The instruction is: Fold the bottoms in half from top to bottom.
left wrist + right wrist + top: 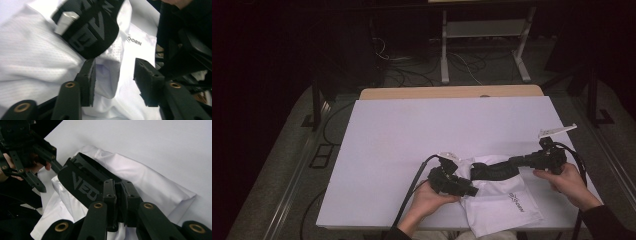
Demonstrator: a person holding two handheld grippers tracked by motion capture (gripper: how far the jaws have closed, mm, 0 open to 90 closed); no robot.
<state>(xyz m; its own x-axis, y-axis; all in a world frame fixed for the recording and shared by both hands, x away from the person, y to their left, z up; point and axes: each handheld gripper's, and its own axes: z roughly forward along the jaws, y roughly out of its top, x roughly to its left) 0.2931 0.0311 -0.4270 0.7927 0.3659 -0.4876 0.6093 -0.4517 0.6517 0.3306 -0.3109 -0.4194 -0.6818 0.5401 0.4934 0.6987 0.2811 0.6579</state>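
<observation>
Pinching the black waistband (82, 182) with the right gripper (121, 195): jaws pressed together on the band's edge, the lettered stretch of band running up and away from the pads to their left. The white garment (140, 177) lies bunched under and beyond those jaws, on the white table (150, 142).

Left gripper (113, 75): jaws spread, nothing pressed between them. White fabric (30, 62) sits in the gap and below the pads; whether the left pad brushes a fold I cannot tell. The waistband (92, 32) with its grey lettering lies just past the jaw tips, above the left pad, not in the gap. A small printed logo (135, 41) on the fabric is beyond the right pad.

High view: left gripper (472, 191) is at the near-left end of the band (494, 170), right gripper (518, 161) at its far-right end, so the band spans between the two sets of jaws. Garment (507, 202) spreads toward the near table edge, below both. Left hand (432, 200) and right hand (567, 182) grip the tool bodies behind the jaws.
</observation>
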